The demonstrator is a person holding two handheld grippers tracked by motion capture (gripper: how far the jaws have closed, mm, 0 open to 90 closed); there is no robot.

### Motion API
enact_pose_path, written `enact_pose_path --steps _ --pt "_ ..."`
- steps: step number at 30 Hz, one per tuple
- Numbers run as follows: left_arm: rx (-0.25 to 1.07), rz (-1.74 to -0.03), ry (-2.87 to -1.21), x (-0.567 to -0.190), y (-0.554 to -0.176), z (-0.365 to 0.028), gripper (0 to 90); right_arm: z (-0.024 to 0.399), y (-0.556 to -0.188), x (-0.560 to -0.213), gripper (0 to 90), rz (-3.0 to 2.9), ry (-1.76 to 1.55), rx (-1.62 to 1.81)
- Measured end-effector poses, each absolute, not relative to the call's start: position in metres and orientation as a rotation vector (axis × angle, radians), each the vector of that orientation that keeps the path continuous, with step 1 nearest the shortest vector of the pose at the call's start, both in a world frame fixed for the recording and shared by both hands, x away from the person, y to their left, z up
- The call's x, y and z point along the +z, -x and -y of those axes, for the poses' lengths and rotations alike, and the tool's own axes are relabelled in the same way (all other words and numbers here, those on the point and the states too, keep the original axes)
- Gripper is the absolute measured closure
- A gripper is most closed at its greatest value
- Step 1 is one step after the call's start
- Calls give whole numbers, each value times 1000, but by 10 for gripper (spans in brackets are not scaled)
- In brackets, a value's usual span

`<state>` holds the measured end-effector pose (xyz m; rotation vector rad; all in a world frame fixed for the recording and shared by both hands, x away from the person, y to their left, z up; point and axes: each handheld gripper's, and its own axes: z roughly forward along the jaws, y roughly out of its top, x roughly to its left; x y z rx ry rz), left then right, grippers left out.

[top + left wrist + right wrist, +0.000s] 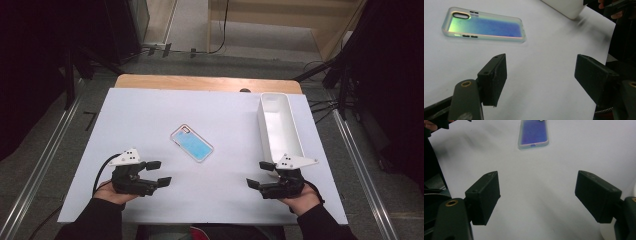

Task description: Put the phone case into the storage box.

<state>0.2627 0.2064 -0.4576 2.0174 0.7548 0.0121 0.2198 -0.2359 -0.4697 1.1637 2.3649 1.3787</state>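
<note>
A phone case with a shimmering blue back lies flat in the middle of the white table. My left gripper rests near the table's front left, its jaws wide apart and pointing right, with nothing between them. The same phone case sits beyond those jaws in the left gripper view. My right gripper is at the front right, open and empty, aimed left. Ahead of it the phone case lies at the top of the right gripper view.
A long white tray stands on the right side of the table, its near end just behind my right gripper. A wooden strip runs along the table's far edge. Dark stands and cables surround the table.
</note>
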Motion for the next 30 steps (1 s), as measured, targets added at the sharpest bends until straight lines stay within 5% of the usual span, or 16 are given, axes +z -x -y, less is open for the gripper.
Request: enact_pose_path --steps 30 --pt "8 -758 -2026 -457 -264 -207 259 235 -220 -470 189 -2385 -1165 1382"
